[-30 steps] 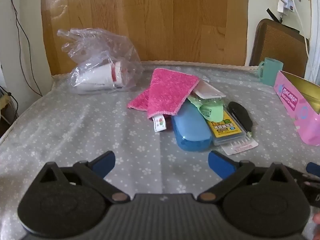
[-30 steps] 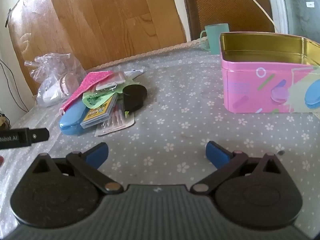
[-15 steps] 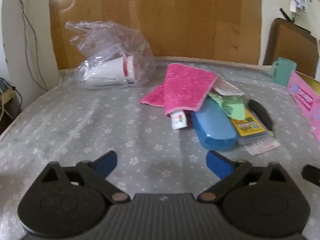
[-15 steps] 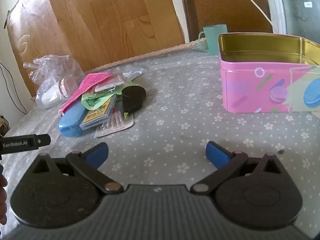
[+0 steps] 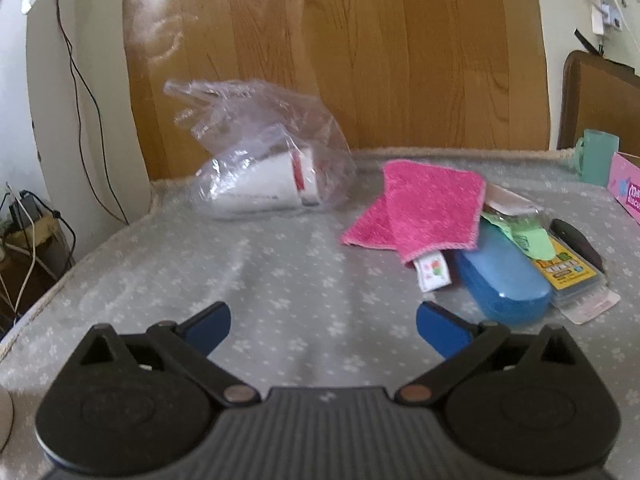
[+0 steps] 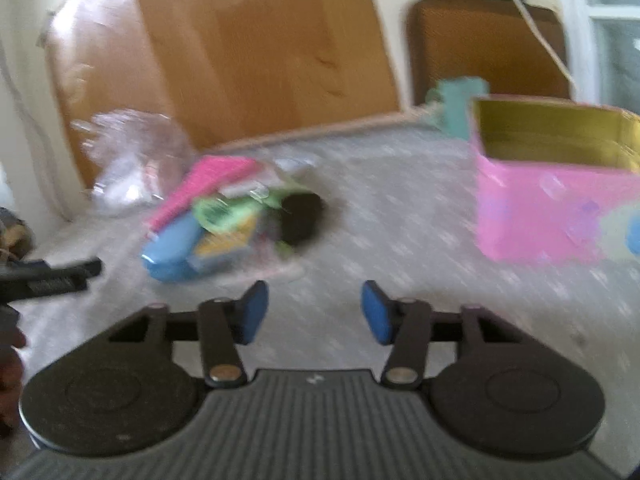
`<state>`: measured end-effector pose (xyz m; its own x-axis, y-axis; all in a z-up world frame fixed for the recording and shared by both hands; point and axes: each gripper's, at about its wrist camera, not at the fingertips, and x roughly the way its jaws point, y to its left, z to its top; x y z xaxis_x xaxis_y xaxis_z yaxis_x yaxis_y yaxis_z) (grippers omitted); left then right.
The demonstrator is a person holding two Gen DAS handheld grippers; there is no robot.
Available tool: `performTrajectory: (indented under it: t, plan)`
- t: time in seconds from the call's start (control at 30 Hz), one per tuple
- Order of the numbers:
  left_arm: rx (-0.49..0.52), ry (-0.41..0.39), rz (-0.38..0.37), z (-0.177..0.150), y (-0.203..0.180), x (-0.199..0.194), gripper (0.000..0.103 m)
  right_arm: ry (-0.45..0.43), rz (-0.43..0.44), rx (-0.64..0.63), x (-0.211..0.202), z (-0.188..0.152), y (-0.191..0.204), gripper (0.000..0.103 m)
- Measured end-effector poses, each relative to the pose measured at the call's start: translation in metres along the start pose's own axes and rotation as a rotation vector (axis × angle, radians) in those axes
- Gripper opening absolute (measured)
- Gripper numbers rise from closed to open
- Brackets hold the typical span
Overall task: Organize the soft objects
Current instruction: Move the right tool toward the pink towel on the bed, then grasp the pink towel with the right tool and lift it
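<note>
Approach step, nothing grasped: left gripper [image 5: 322,326] jaws wide, empty, short of the fuzzy pink cloth [image 5: 424,210] draped over a blue plastic case [image 5: 500,280]; right gripper [image 6: 314,312] closing on nothing; next probably pinch cloth, carry to open pink tin [image 6: 556,184]

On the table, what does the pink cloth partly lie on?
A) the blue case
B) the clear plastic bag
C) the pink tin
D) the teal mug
A: in the left wrist view the pink cloth drapes over the far end of the blue case, apart from the clear plastic bag.
</note>
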<state>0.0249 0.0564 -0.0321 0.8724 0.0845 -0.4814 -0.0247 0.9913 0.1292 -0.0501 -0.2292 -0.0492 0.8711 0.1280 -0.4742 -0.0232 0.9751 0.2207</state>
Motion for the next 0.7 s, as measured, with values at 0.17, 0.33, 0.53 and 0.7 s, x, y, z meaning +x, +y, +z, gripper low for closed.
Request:
performTrajectory:
  t: [0.17, 0.33, 0.53, 0.7]
  plan:
    - [-0.053, -0.004, -0.028, -0.003, 0.009, 0.0, 0.102, -0.038, 0.138, -0.067, 0.015, 0.037, 0.03, 0.048]
    - [-0.126, -0.032, -0.042, -0.006, 0.021, -0.004, 0.103, -0.003, 0.192, -0.165, 0.07, 0.079, 0.077, 0.049]
    - [-0.173, -0.05, -0.059, -0.006, 0.03, -0.006, 0.103, 0.038, 0.162, -0.274, 0.136, 0.099, 0.12, 0.05]
    - [-0.2, -0.046, -0.069, -0.006, 0.033, -0.004, 0.103, 0.101, 0.138, -0.389, 0.171, 0.098, 0.142, 0.007]
